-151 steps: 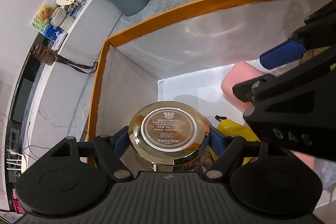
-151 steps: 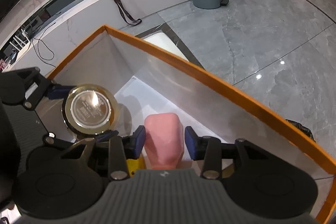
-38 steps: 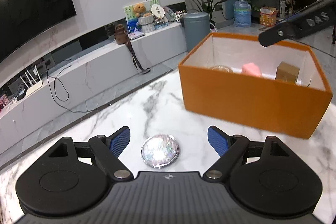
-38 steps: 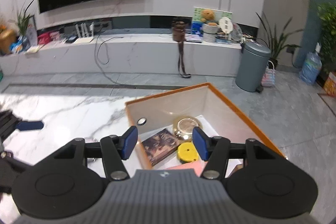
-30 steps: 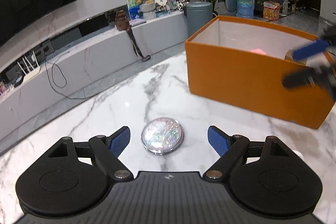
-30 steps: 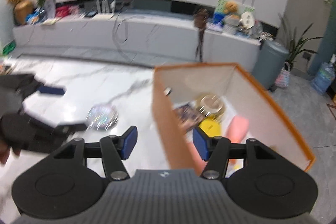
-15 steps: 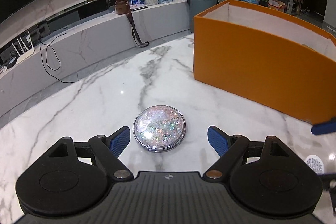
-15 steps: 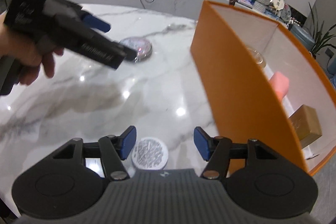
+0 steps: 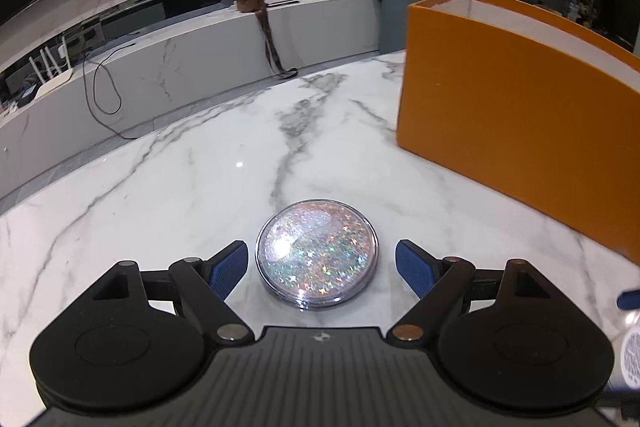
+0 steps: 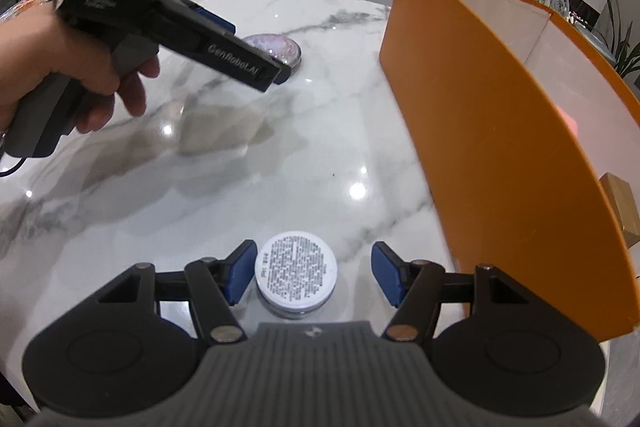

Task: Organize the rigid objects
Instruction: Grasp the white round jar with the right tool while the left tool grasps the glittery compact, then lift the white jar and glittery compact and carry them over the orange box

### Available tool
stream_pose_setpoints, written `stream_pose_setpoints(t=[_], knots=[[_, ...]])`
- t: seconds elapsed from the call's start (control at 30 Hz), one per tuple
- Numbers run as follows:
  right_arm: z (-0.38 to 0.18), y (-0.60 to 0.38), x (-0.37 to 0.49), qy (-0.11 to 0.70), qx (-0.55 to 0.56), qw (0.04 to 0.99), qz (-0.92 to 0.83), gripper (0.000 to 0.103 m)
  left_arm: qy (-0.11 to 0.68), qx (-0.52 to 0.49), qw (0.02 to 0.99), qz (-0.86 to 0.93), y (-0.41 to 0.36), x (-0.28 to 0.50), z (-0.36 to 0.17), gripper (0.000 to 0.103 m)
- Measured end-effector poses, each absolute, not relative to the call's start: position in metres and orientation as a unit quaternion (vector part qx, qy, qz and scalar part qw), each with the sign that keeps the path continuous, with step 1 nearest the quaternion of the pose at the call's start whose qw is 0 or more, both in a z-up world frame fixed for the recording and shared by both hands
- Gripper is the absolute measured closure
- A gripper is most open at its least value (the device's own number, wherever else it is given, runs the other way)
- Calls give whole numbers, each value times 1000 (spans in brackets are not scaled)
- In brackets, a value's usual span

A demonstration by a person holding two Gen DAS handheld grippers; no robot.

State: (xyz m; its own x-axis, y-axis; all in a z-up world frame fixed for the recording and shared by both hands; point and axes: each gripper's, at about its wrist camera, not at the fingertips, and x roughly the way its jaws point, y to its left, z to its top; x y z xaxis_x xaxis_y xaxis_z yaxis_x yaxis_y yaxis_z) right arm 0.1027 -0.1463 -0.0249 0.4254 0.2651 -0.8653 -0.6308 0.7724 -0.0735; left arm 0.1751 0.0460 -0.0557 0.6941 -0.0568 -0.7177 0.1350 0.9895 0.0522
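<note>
A round glittery compact (image 9: 317,251) lies flat on the marble table, between the open blue fingers of my left gripper (image 9: 321,269), untouched. It also shows in the right wrist view (image 10: 280,47), partly behind the left gripper body. A small round tin with a white printed label (image 10: 296,270) lies between the open fingers of my right gripper (image 10: 313,275), its left side close to the left finger. The tin's edge shows in the left wrist view (image 9: 631,355). The orange box (image 9: 520,115) stands to the right.
The orange box (image 10: 500,131) is open-topped, white inside, with a pink object (image 10: 570,117) and a brown carton (image 10: 622,203) inside. The marble table (image 10: 248,163) extends left of it. A low TV bench (image 9: 180,47) and a grey bin (image 9: 404,11) stand beyond the table.
Both grippers left the box and came down to the table. The left one closed in on the glittery compact; the right one moved forward around the white-labelled tin. Both stay open.
</note>
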Motion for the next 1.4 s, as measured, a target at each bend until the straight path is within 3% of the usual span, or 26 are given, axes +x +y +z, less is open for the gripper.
stream_pose_setpoints(t=[0.57,0.77,0.97,1.4], knots=[[-27,-152,102,479,-180,810,287,45,375,24,925,-49,47,183,-66,5],[-27,-152,102,476,-175,811,291,54,371,19,928,-39,48,184,-65,18],[-27,-152,101,474,-175,810,298,61,371,16,928,-38,49,183,-65,19],[-28,-147,111,473,-172,812,296,62,370,28,926,-70,41,157,-66,19]])
